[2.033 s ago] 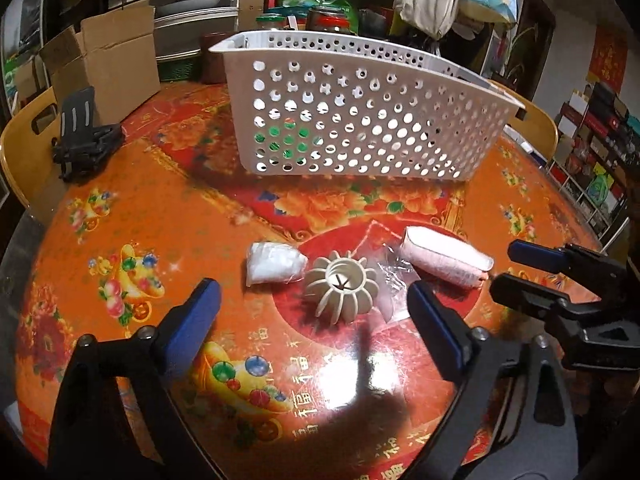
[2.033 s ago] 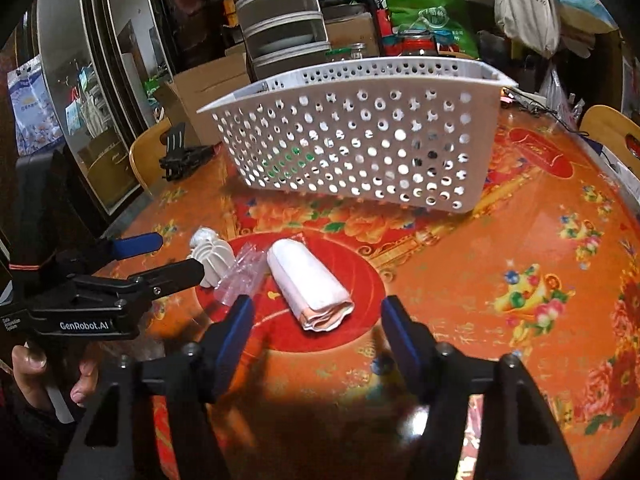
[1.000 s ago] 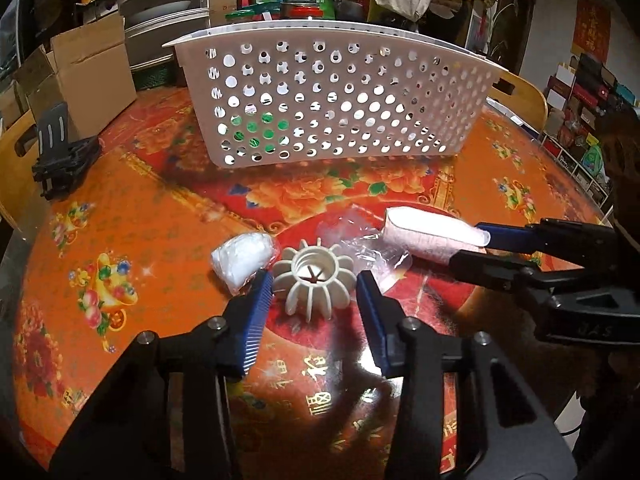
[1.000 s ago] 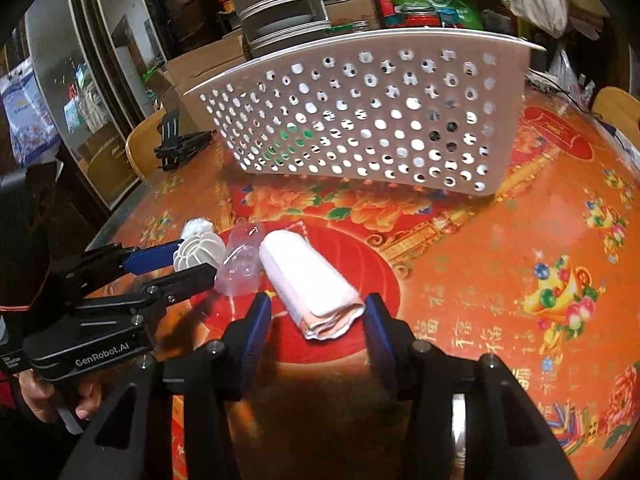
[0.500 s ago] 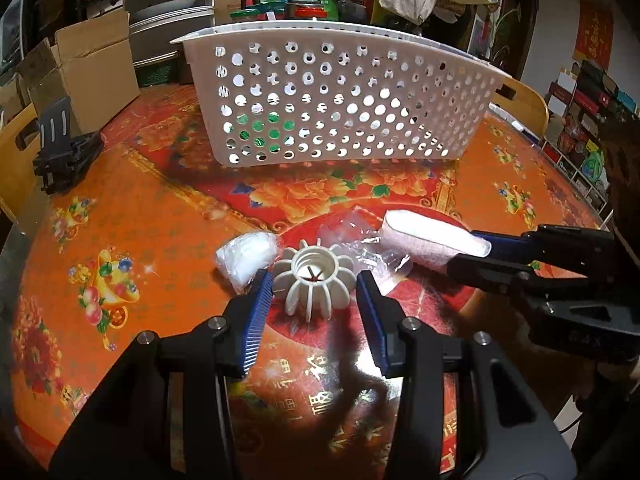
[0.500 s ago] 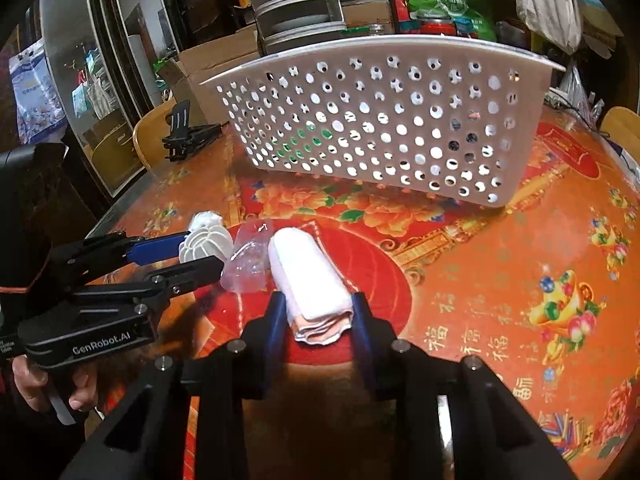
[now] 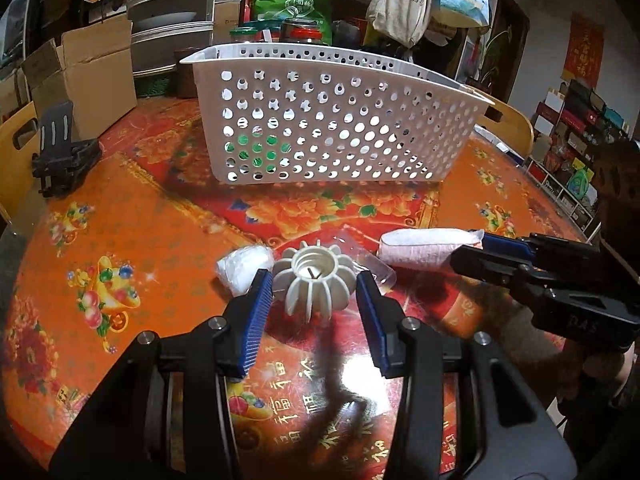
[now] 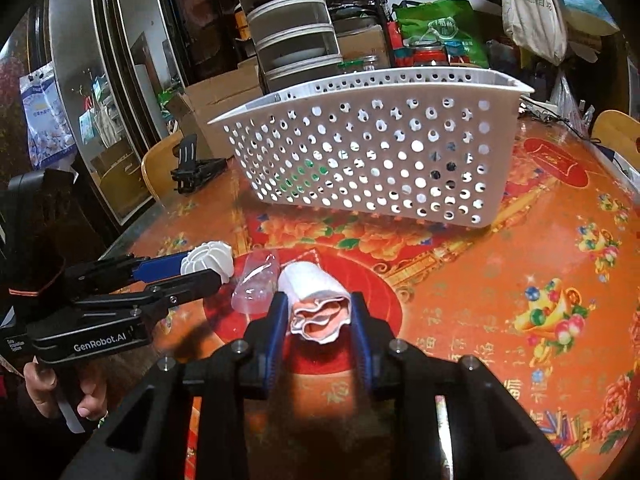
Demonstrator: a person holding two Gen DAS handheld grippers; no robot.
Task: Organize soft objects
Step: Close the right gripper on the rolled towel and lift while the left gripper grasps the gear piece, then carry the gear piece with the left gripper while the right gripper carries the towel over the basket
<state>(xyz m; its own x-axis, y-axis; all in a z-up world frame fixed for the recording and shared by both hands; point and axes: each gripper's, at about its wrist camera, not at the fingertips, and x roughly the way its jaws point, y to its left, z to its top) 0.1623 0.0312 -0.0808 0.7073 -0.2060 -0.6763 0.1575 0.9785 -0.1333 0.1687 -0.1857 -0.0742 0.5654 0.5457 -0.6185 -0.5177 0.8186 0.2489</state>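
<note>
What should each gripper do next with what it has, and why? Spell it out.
Probably lift both and carry them to the white basket. The right gripper has just been closing and its pads now squeeze the rolled towel; the left gripper is pinched on the ribbed white ball. Both things still lie on the table.

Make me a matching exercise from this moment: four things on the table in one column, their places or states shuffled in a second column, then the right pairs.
Things:
1. ribbed white lantern-shaped piece
2. rolled white and pink cloth
3. white perforated basket
4. small white wrapped bundle

Places or states:
A. stands at the far side of the table, green showing through its holes
B. squeezed between the right gripper's blue pads
C. lies just outside the left gripper's left pad
D. between the left gripper's blue pads

Pairs: 1-D, 2-B, 3-A, 4-C
</note>
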